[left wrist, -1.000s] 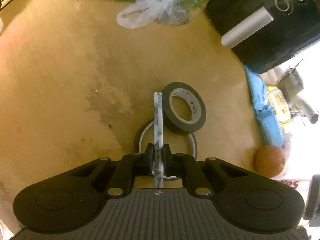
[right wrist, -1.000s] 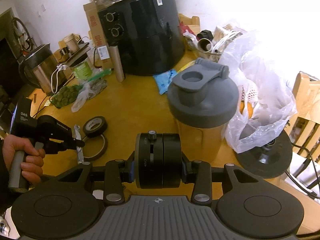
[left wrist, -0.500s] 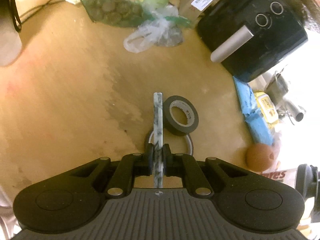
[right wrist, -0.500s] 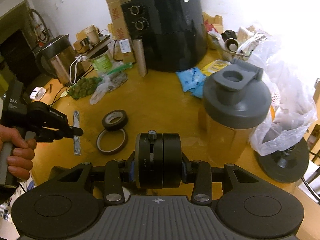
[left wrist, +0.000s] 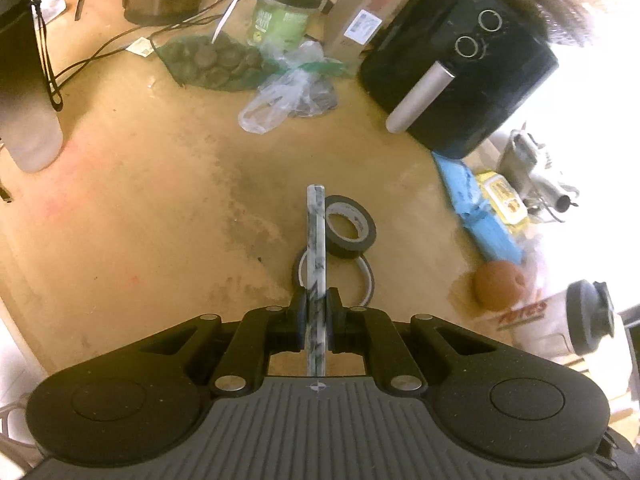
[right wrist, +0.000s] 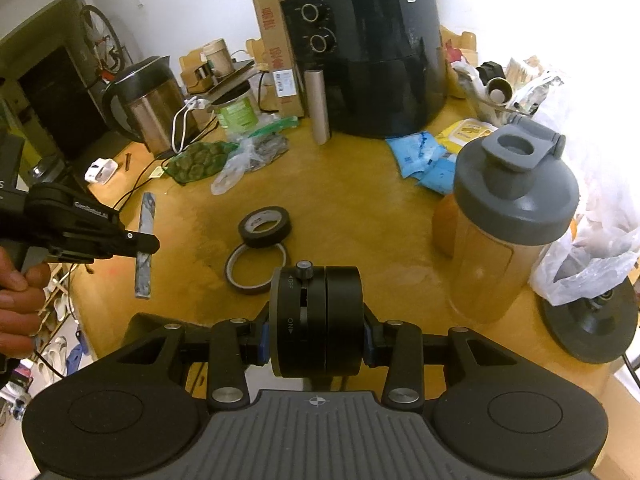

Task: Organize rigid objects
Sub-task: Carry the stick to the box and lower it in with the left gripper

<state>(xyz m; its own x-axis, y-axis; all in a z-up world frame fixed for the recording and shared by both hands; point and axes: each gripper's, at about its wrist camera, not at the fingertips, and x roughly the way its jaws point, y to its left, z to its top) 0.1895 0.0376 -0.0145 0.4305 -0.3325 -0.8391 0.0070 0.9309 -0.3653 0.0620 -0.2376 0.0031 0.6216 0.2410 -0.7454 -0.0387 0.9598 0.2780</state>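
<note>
Your left tool (left wrist: 316, 322) was clenched on the marbled bar (left wrist: 315, 240), gripping its lower half with the rest pointing away toward 12 o'clock. Compared with a second earlier, the worktop (left wrist: 160, 208) looked farther off and more of its far clutter had come into view: you had lifted the bar clear. In the right wrist view it hung in the air at 9 o'clock, touching nothing. That reads as a completed pick, with the placing not yet begun.

Your right tool (right wrist: 316, 322) was grasping the black puck (right wrist: 316, 320), unchanged across the second, also held off the worktop.

The tape roll (left wrist: 351, 227) leaned on the thin ring (left wrist: 366, 276), just beyond the bar at 1 o'clock. Open room lay from 9 to 11 o'clock. The fryer (left wrist: 460, 60) and bags (left wrist: 280, 92) closed off 12 to 2 o'clock; the shaker (right wrist: 508, 216) stood at 2 o'clock of the puck. The worktop edge (left wrist: 24, 320) curved close at 8 o'clock.
</note>
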